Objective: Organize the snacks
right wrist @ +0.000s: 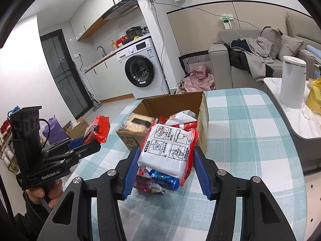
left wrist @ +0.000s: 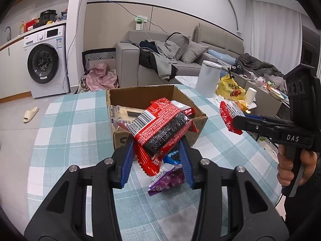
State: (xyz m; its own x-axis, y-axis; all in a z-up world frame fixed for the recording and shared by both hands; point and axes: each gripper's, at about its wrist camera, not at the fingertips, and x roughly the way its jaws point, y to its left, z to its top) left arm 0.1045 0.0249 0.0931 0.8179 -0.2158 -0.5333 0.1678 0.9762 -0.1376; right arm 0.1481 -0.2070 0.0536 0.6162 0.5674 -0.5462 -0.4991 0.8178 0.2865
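An open cardboard box [left wrist: 120, 96] [right wrist: 172, 102] stands on the checked tablecloth and holds several snack packs. My left gripper [left wrist: 157, 150] is shut on a red noodle pack [left wrist: 160, 128], held just in front of the box. It also shows in the right wrist view [right wrist: 88, 144] with the red pack [right wrist: 98, 128]. My right gripper [right wrist: 165, 161] is shut on a red and white noodle pack [right wrist: 168, 148], held near the box's front corner. It also shows in the left wrist view [left wrist: 235, 121] with that pack [left wrist: 230, 112]. A blue snack pack [right wrist: 165, 178] and a purple snack pack [left wrist: 167, 180] lie on the cloth below.
A white cylindrical bin [left wrist: 207, 78], a yellow bag [left wrist: 230, 88] and a paper cup [left wrist: 250, 95] stand on a side table at the right. A grey sofa [left wrist: 128, 64] with clothes and a washing machine [left wrist: 45, 62] lie beyond the table.
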